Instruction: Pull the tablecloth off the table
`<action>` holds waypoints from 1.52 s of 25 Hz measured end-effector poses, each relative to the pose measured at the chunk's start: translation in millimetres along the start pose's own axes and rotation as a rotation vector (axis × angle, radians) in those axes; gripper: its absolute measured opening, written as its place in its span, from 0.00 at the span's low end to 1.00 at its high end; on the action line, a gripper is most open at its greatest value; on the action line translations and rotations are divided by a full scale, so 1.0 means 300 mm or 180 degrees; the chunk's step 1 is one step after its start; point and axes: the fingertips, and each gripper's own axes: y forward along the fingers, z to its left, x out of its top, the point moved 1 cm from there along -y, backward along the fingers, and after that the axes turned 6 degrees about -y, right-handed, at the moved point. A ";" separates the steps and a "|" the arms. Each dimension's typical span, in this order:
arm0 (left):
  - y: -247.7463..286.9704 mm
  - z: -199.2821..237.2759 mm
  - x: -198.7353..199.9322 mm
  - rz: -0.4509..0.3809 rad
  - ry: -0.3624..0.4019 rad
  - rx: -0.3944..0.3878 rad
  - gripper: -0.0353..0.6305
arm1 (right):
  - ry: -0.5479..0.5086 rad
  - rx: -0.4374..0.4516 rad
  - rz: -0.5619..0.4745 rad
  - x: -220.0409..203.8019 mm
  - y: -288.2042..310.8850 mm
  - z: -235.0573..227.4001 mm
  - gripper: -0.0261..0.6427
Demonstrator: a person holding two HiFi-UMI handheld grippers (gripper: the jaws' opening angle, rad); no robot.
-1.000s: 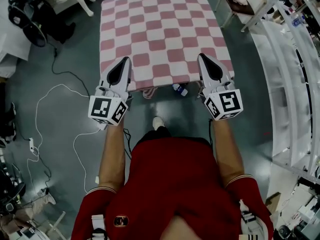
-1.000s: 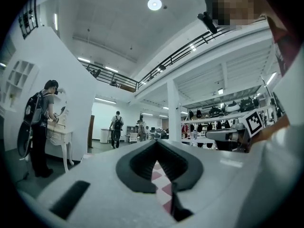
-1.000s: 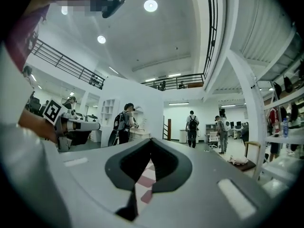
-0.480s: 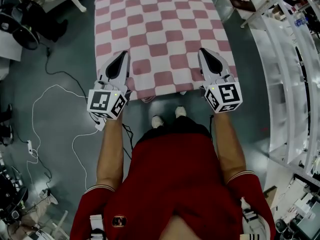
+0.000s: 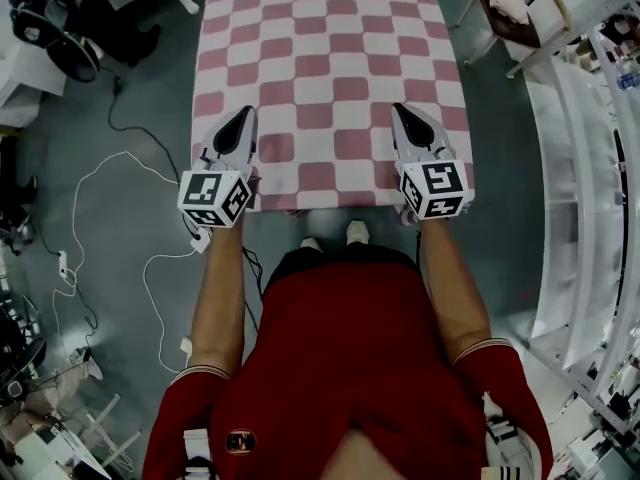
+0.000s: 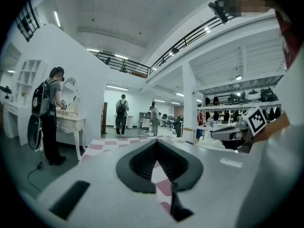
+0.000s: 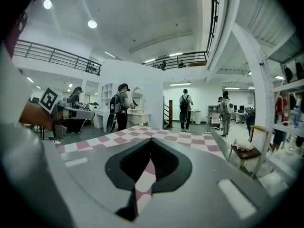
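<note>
The pink-and-white checked tablecloth [image 5: 325,78] lies spread flat ahead of me, and the table under it is hidden. My left gripper [image 5: 243,120] is shut on the cloth's near edge at the left. My right gripper [image 5: 403,115] is shut on the same edge at the right. Between them the near edge runs straight. In the left gripper view a strip of checked tablecloth [image 6: 160,182] shows pinched in the left gripper [image 6: 156,143]. The right gripper view shows the tablecloth [image 7: 144,182] caught the same way in the right gripper [image 7: 151,142], with the rest of it stretching away beyond.
A wooden chair [image 5: 520,13] stands off the cloth's far right corner. White shelving [image 5: 590,168] runs along the right. Cables [image 5: 110,218] trail over the floor at the left. Several people [image 7: 185,109] stand in the room beyond, near a white table [image 6: 71,120].
Both grippers have come down and back toward me with the cloth's near edge. That edge sagged in the middle before and is now straight. It now hides the bottle on the floor.
</note>
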 end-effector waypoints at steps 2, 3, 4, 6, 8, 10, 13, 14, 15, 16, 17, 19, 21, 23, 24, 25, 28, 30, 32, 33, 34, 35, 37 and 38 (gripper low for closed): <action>0.031 0.022 -0.015 0.0073 0.0007 0.0054 0.06 | 0.0045 0.0031 0.0075 -0.022 0.041 -0.015 0.06; 0.049 0.037 -0.023 0.0111 0.0007 0.0073 0.06 | 0.0057 0.0034 0.0116 -0.030 0.064 -0.024 0.06; 0.069 0.052 -0.032 0.0156 0.0003 0.0091 0.06 | 0.0074 0.0033 0.0159 -0.040 0.088 -0.035 0.06; 0.109 0.080 -0.057 0.0258 -0.0012 0.0124 0.06 | 0.0124 0.0024 0.0253 -0.067 0.129 -0.059 0.06; 0.144 0.107 -0.080 0.0359 -0.0024 0.0160 0.06 | 0.0153 0.0004 0.0346 -0.092 0.165 -0.084 0.06; 0.171 0.137 -0.099 0.0463 -0.0038 0.0188 0.06 | 0.0170 -0.0024 0.0418 -0.112 0.194 -0.100 0.06; 0.203 0.188 -0.137 0.0635 -0.0081 0.0231 0.06 | 0.0180 -0.0054 0.0525 -0.142 0.234 -0.114 0.06; 0.213 0.204 -0.151 0.0696 -0.0093 0.0242 0.06 | 0.0188 -0.0071 0.0567 -0.154 0.246 -0.120 0.06; 0.224 0.219 -0.166 0.0756 -0.0106 0.0248 0.06 | 0.0197 -0.0093 0.0610 -0.167 0.257 -0.127 0.06; 0.236 0.234 -0.180 0.0814 -0.0121 0.0252 0.08 | 0.0206 -0.0113 0.0654 -0.181 0.268 -0.133 0.06; 0.247 0.249 -0.194 0.0868 -0.0136 0.0258 0.11 | 0.0217 -0.0129 0.0699 -0.194 0.280 -0.138 0.07; 0.266 0.279 -0.220 0.0979 -0.0161 0.0286 0.14 | 0.0237 -0.0160 0.0798 -0.220 0.301 -0.146 0.11; 0.280 0.307 -0.250 0.1106 -0.0185 0.0328 0.18 | 0.0255 -0.0208 0.0911 -0.246 0.314 -0.155 0.16; 0.290 0.332 -0.284 0.1238 -0.0214 0.0374 0.22 | 0.0284 -0.0237 0.1020 -0.274 0.326 -0.164 0.21; 0.294 0.344 -0.302 0.1304 -0.0230 0.0394 0.25 | 0.0299 -0.0235 0.1076 -0.289 0.332 -0.167 0.24; 0.299 0.354 -0.319 0.1368 -0.0242 0.0414 0.27 | 0.0312 -0.0228 0.1129 -0.305 0.338 -0.170 0.25; 0.308 0.379 -0.366 0.1553 -0.0244 0.0472 0.32 | 0.0340 -0.0220 0.1268 -0.346 0.356 -0.179 0.31; 0.313 0.392 -0.392 0.1678 -0.0231 0.0518 0.35 | 0.0356 -0.0222 0.1365 -0.371 0.367 -0.186 0.34; 0.316 0.403 -0.416 0.1784 -0.0223 0.0563 0.37 | 0.0367 -0.0221 0.1463 -0.396 0.377 -0.192 0.38; 0.316 0.409 -0.427 0.1834 -0.0219 0.0583 0.37 | 0.0373 -0.0218 0.1510 -0.409 0.381 -0.193 0.39; 0.317 0.415 -0.439 0.1883 -0.0214 0.0601 0.37 | 0.0382 -0.0213 0.1553 -0.422 0.386 -0.194 0.40; 0.317 0.420 -0.449 0.1930 -0.0211 0.0617 0.38 | 0.0390 -0.0211 0.1593 -0.434 0.390 -0.194 0.40; 0.318 0.427 -0.467 0.2016 -0.0210 0.0636 0.39 | 0.0386 -0.0225 0.1661 -0.453 0.394 -0.198 0.41; 0.318 0.428 -0.475 0.2060 -0.0210 0.0640 0.39 | 0.0377 -0.0239 0.1694 -0.460 0.394 -0.200 0.42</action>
